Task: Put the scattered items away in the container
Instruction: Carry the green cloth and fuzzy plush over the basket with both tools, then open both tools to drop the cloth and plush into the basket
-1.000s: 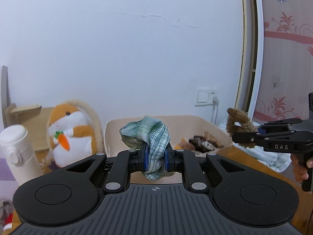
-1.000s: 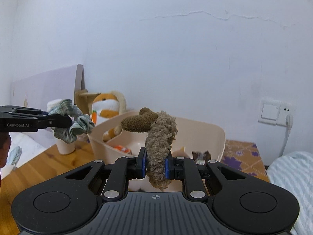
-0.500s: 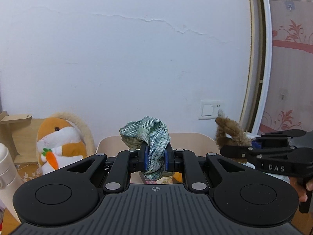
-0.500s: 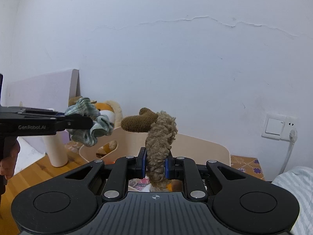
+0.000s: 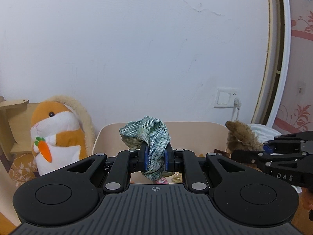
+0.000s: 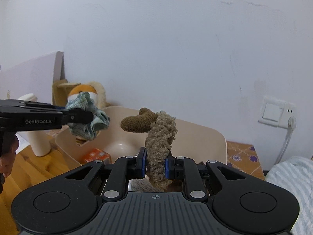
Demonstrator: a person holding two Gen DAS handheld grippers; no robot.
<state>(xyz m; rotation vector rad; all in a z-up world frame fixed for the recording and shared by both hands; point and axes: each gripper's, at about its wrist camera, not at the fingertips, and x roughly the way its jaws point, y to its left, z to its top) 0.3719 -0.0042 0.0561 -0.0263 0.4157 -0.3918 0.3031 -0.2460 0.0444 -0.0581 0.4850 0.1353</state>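
My left gripper (image 5: 155,159) is shut on a green plaid scrunchie (image 5: 150,137) and holds it above the beige container (image 5: 191,131). It also shows in the right wrist view (image 6: 86,117), where the scrunchie (image 6: 88,123) hangs over the container's left rim (image 6: 66,143). My right gripper (image 6: 155,166) is shut on a brown fuzzy scrunchie (image 6: 158,137) over the container's near side. In the left wrist view that gripper (image 5: 248,152) and brown scrunchie (image 5: 240,137) sit at the right. An orange packet (image 6: 95,155) and small items (image 5: 162,181) lie inside the container.
A hamster plush with a carrot (image 5: 56,137) sits left of the container, beside a wooden stand (image 5: 13,125). A white bottle (image 6: 37,137) stands on the wooden table (image 6: 35,174). A wall socket with a plug (image 6: 277,113) and striped bedding (image 6: 293,186) are at the right.
Both grippers have moved forward and closer over the container, still gripping their scrunchies. The views have dipped slightly, so the container's inside shows again.
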